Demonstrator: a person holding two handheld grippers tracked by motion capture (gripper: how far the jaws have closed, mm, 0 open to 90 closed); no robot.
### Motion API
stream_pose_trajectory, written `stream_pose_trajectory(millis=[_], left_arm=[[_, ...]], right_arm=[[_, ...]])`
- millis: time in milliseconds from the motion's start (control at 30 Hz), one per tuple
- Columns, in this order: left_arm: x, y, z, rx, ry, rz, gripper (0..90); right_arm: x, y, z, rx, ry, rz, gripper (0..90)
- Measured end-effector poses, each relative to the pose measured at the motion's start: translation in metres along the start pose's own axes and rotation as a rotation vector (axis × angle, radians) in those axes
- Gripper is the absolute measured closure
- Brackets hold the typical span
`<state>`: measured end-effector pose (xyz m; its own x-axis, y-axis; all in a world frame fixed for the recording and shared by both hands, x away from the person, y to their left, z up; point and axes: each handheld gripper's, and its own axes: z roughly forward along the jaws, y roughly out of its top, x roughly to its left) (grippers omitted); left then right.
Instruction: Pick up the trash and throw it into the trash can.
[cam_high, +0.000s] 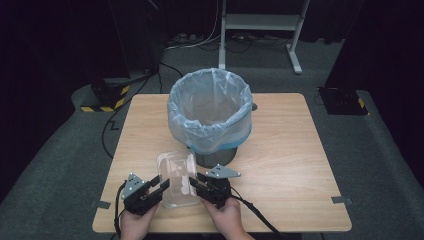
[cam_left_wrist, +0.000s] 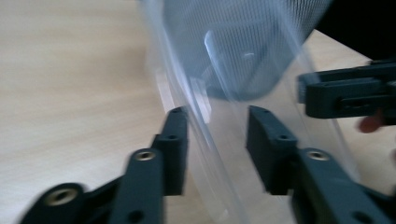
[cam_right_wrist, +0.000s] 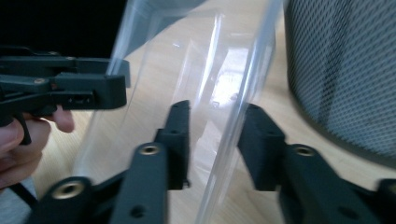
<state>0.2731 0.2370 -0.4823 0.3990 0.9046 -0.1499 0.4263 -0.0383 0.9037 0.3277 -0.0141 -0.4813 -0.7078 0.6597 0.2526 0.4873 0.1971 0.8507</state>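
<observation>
A clear plastic container (cam_high: 176, 172) lies on the wooden table (cam_high: 285, 150) just in front of a mesh bin (cam_high: 210, 107) lined with a pale blue bag. My left gripper (cam_high: 162, 186) holds the container's left side and my right gripper (cam_high: 196, 181) its right side. In the left gripper view the clear wall (cam_left_wrist: 187, 84) runs between the jaws of the left gripper (cam_left_wrist: 217, 126), which are closed on it. In the right gripper view the container's edge (cam_right_wrist: 205, 60) passes between the jaws of the right gripper (cam_right_wrist: 215, 121), also closed on it.
The bin's dark mesh (cam_right_wrist: 341, 70) stands close behind the container. Bare tabletop lies to either side. A white metal stand (cam_high: 260, 22) and cables are on the floor beyond the table. The other gripper (cam_left_wrist: 345, 95) faces the left one across the container.
</observation>
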Motion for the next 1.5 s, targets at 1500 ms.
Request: stream_pose_trajectory(millis=[1500], left_arm=[[-0.057,0.075,-0.075,-0.504,-0.002,0.211,80.0]], right_arm=[[0.048,0.073,-0.102,-0.383,-0.076,-0.261,75.3]])
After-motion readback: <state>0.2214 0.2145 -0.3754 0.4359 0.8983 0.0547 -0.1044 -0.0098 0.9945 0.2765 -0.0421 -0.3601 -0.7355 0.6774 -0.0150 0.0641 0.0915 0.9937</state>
